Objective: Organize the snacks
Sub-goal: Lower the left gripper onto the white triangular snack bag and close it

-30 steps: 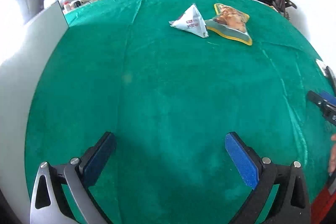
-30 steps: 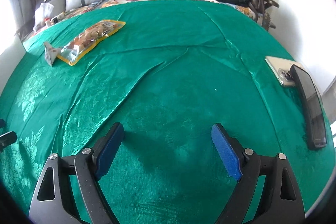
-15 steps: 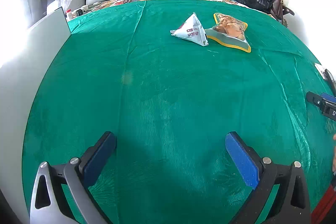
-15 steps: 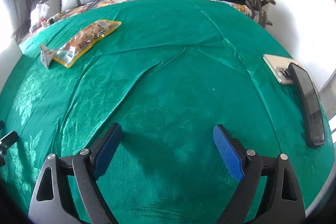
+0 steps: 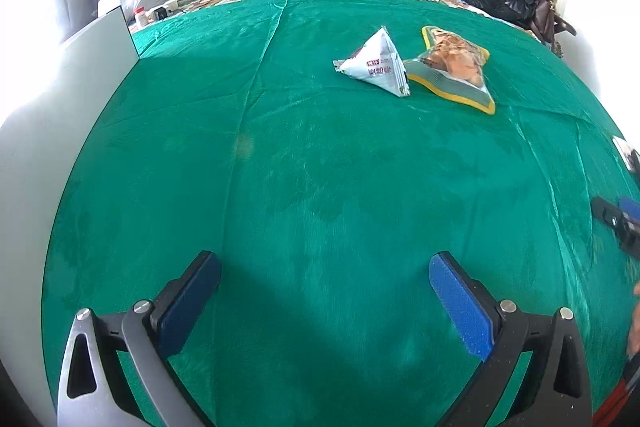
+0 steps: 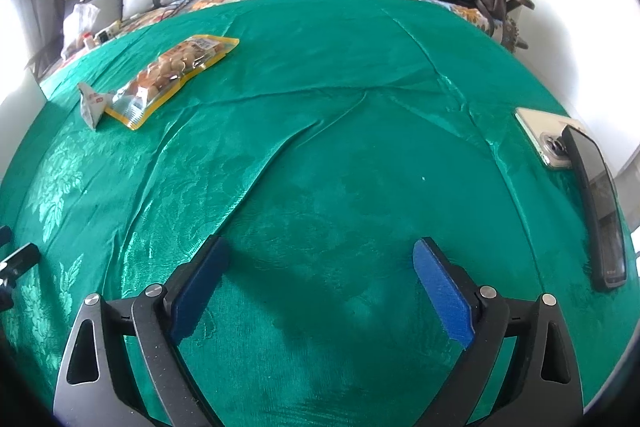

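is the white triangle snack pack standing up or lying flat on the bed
Standing up. The white triangle pack rests on its base on the green bedspread, its peak pointing up, touching the flat-lying yellow-edged snack bag.

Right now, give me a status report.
Left tool open, empty. Right tool just opened wider, empty. White pouch touches cookie bag. Path clear.
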Demonstrator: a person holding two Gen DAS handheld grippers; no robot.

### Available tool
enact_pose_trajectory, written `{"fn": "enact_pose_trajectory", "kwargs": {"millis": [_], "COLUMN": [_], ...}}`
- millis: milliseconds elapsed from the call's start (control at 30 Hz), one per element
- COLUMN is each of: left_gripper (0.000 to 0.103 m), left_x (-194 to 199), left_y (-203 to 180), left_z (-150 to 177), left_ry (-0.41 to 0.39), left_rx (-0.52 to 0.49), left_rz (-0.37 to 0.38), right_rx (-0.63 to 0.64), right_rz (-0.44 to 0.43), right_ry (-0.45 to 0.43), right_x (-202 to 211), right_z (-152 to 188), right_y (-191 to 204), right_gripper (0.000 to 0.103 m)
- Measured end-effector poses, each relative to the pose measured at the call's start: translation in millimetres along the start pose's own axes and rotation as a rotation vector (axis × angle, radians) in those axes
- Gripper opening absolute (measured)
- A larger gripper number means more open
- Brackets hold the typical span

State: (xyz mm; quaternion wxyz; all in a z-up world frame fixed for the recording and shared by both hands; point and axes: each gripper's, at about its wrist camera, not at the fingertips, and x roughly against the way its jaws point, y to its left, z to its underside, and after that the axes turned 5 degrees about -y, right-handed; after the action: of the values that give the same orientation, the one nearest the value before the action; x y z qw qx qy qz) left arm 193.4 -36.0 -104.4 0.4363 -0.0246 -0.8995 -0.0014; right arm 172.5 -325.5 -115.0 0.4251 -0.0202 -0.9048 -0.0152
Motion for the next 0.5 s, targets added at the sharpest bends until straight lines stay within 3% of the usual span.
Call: {"fn": "enact_pose_trajectory", "kwargs": {"millis": [167,367,467,500], "left_gripper": [0.103,0.101,0.079,0.062], "left_x": [-31,-63,-81,-85], "left_y": [-10,-23,-22,-21], "left_z": [-52,-109,-116,-115], "left_ry": [-0.004,-0.108,-0.088,-0.087], "left_rx": [0.058,0.105,0.133,0.126], "left_rz": [0.063,0.028,0.019,0.019], "right_rx": [0.0,0.0,0.0,0.002], "right_rz": [0.0,0.0,0.0,-0.001], "right_ry": [0.0,0.0,0.0,0.001], "right_x": [0,0,0,0], "right_z": [0,0,0,0], "right_y": [0,0,0,0], "right_gripper": [0.097,0.097,0.097,0.097]}}
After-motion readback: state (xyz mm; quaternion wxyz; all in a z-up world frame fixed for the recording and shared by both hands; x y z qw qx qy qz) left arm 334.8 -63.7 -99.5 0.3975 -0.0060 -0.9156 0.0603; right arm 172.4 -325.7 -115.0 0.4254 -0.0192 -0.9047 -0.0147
